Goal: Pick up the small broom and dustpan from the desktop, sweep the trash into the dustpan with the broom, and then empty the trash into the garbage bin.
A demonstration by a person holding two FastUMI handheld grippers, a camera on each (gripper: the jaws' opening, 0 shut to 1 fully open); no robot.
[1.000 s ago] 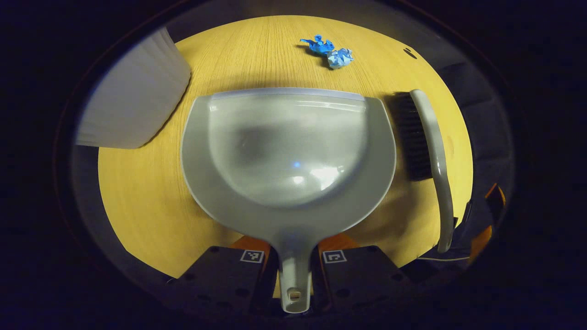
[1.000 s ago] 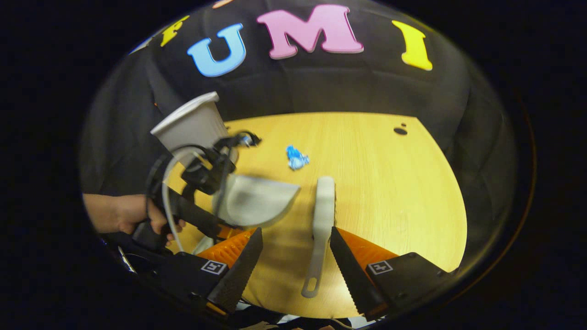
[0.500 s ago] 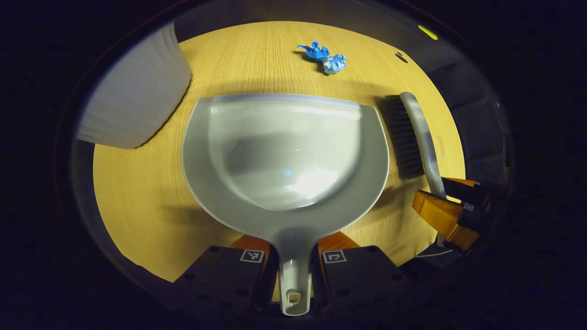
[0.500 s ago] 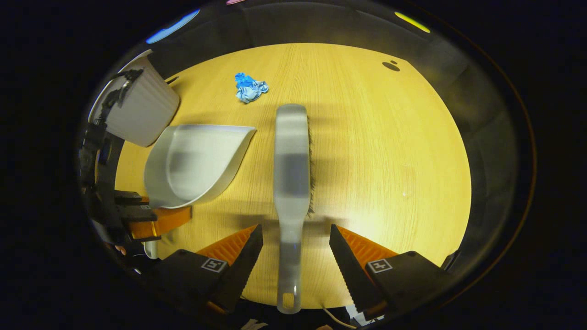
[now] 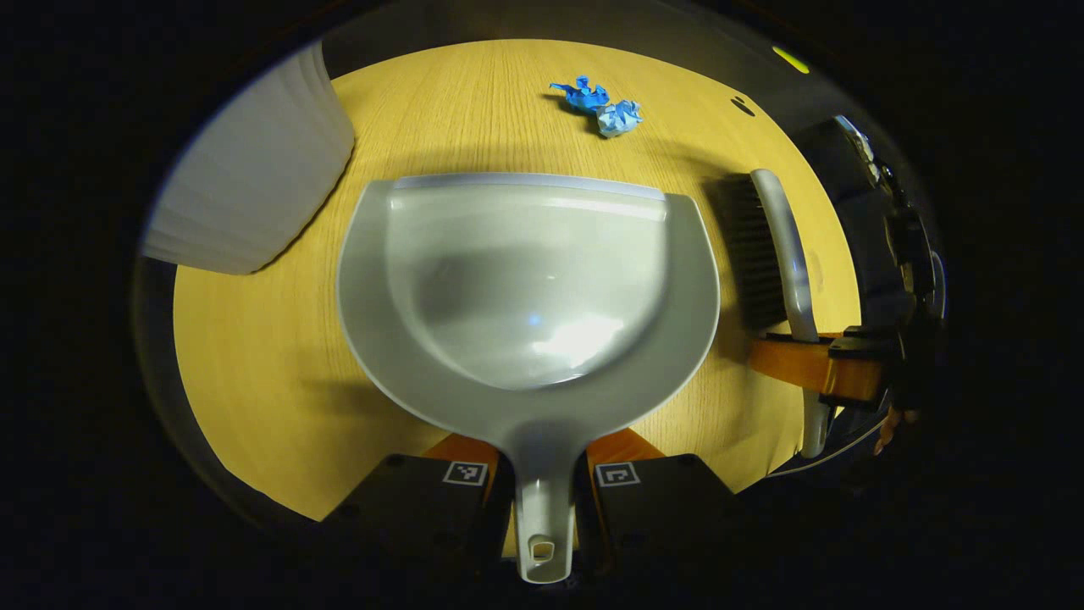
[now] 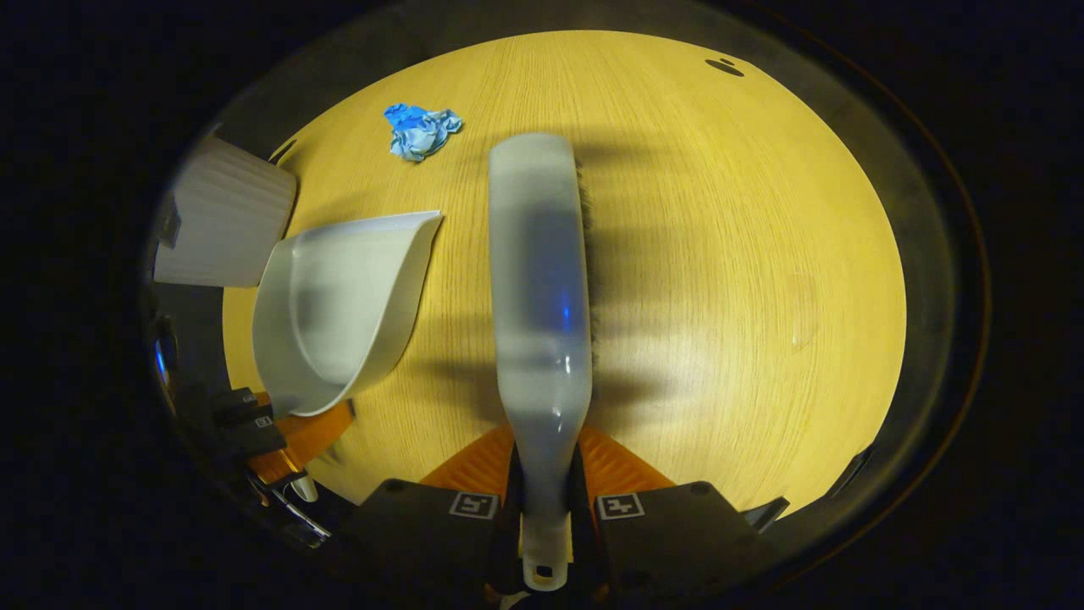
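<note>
Your right gripper point(image 6: 542, 508) has closed on the broom point(image 6: 539, 280) handle since half a second ago, when its fingers stood apart either side. Left gripper point(image 5: 542, 500) stays clamped on the dustpan point(image 5: 529, 288) handle. Both tools now in hand; pickup looks done, sweeping next. Count: one broom, one dustpan, two blue paper wads point(image 5: 600, 103) touching each other at the far side of the counter point(image 5: 254, 356), one white bin point(image 5: 254, 182) far left.

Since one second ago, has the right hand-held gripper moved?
Yes. The right hand-held gripper advanced along the broom toward the blue trash and closed on the handle; before, its fingers stood open.
</note>
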